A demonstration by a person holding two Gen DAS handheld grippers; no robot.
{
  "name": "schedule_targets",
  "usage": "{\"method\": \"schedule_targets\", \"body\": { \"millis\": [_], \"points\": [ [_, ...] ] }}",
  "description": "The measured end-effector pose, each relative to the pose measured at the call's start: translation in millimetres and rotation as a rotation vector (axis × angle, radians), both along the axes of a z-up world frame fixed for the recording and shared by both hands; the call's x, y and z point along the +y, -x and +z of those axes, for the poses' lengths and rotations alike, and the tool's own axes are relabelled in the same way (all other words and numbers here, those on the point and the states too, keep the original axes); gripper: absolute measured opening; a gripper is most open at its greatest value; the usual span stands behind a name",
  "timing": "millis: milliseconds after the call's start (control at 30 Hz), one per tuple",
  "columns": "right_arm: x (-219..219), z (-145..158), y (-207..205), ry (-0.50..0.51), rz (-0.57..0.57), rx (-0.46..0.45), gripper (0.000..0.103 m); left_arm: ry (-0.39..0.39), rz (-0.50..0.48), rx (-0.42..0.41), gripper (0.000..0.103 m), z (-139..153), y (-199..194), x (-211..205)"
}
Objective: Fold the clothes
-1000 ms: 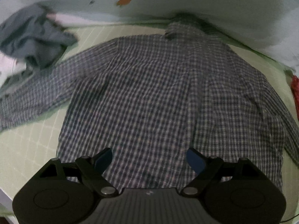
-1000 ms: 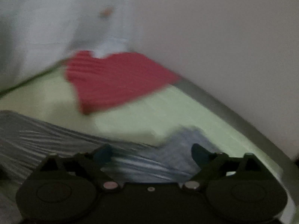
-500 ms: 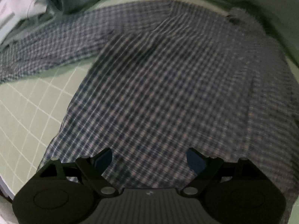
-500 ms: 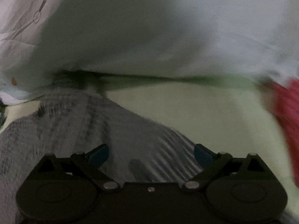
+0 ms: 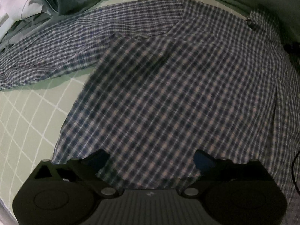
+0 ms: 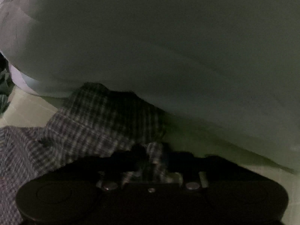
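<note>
Left wrist view, left to right: a heap of grey-green and white clothes lies at the far left on the pale green gridded mat. A sleeve of the checked shirt stretches from the heap's near edge toward the shirt's body, which lies spread flat over the middle and right of the mat, its collar at the far right. The left hand-held gripper hangs over the shirt's near hem; its jaws are opening and stand spread wide, one finger near the hem's left corner, the other over the cloth, neither pad pressing it.

Right wrist view, left to right: the shirt's body fills the near left, and its collar region rises at centre, against a large pale bedding mass that covers the far side. The right hand-held gripper has its jaws closing, drawn nearly together, with a pinched fold of checked cloth standing between them. A strip of green mat shows at near right. This view is dark and blurred.
</note>
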State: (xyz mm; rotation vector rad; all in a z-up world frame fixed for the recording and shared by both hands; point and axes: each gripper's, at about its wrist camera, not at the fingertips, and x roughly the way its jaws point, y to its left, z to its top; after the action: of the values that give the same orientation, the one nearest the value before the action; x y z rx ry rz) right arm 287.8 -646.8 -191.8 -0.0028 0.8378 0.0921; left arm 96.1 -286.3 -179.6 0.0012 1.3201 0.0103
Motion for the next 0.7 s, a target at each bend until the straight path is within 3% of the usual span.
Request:
{"method": "schedule_targets", "body": {
  "millis": [133, 167, 233, 300, 333, 400, 433, 600, 700],
  "points": [
    [8.3, -1.0, -16.4, 0.103, -0.061, -0.009, 0.008, 0.01, 0.0, -0.029, 0.103, 0.1, 0.9, 5.4],
    [8.4, -1.4, -22.2, 0.13, -0.094, -0.003, 0.0, 0.018, 0.002, -0.033, 0.103, 0.9, 2.3, 9.3],
    [8.6, -1.3, -33.8, 0.211, -0.17, 0.021, 0.0, 0.042, 0.023, -0.04, 0.103, 2.0, 4.9, 27.0],
    [5.2, 4.7, -36.1, 0.206, -0.21, 0.048, 0.003, 0.069, 0.066, -0.056, 0.103, 6.0, 9.7, 50.4],
    [3.8, 11.1, -29.8, 0.176, -0.216, 0.044, 0.007, 0.079, 0.088, -0.072, 0.103, 9.1, 11.9, 63.2],
    [6.3, 23.9, -10.0, 0.15, -0.227, 0.021, 0.051, 0.089, 0.133, -0.113, 0.103, 17.0, 16.5, 88.8],
    [10.2, 29.4, 4.7, 0.144, -0.228, 0.011, 0.06, 0.09, 0.158, -0.125, 0.103, 19.0, 18.5, 99.3],
    [40.7, 40.6, 97.2, 0.051, -0.244, 0.032, 0.089, 0.111, 0.298, -0.147, 0.103, 22.4, 22.3, 157.3],
    [71.0, 33.1, 152.0, -0.001, -0.256, 0.071, 0.093, 0.116, 0.349, -0.158, 0.103, 22.3, 17.6, 187.7]
  ]
}}
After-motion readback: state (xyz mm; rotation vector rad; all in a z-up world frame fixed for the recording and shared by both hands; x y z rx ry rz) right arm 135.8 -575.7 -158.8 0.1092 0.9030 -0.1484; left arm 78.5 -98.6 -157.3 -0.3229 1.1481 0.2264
